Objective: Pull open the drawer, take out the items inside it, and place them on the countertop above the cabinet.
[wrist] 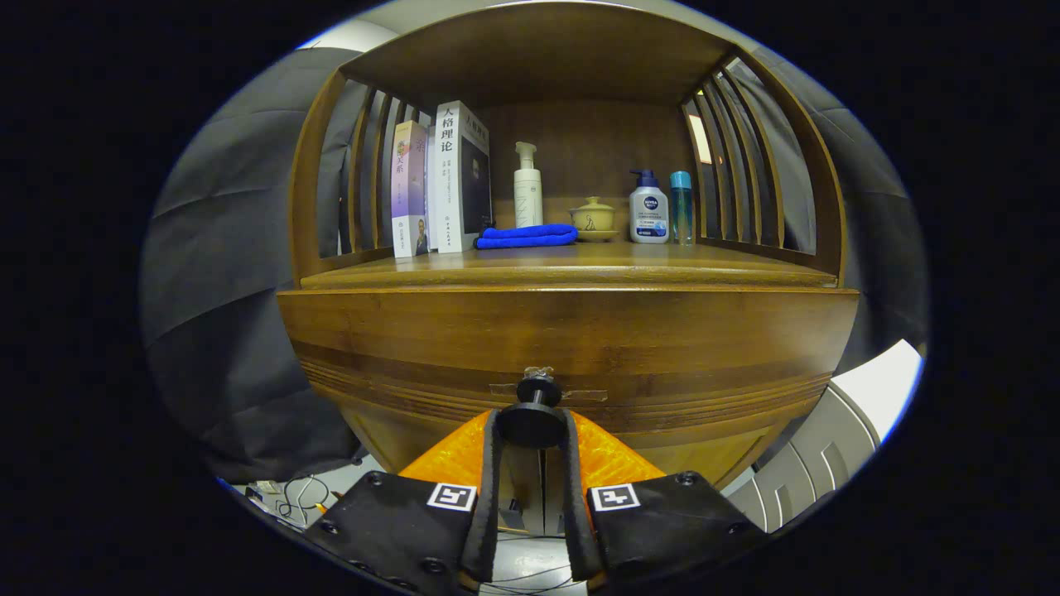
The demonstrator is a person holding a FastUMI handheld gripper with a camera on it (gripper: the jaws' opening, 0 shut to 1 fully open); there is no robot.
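- The round black knob (531, 420) at the middle of the brown wooden drawer front (571, 348) is seen between the fingers.
- The gripper (531, 430) is closed onto that knob.

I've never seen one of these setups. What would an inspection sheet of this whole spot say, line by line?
Surface: wooden countertop above the cabinet, bare along its front edge.
Job's things: drawer looks closed; its contents are hidden; black knob sticks out.
Clutter: books, blue cloth, white pump bottle, lidded cup, lotion bottle, blue-capped bottle at the back of the countertop.
Grippers: gripper has both fingers against the knob.
Cables: loose wires on the floor beside the cabinet.
Surroundings: dark cloth wall.
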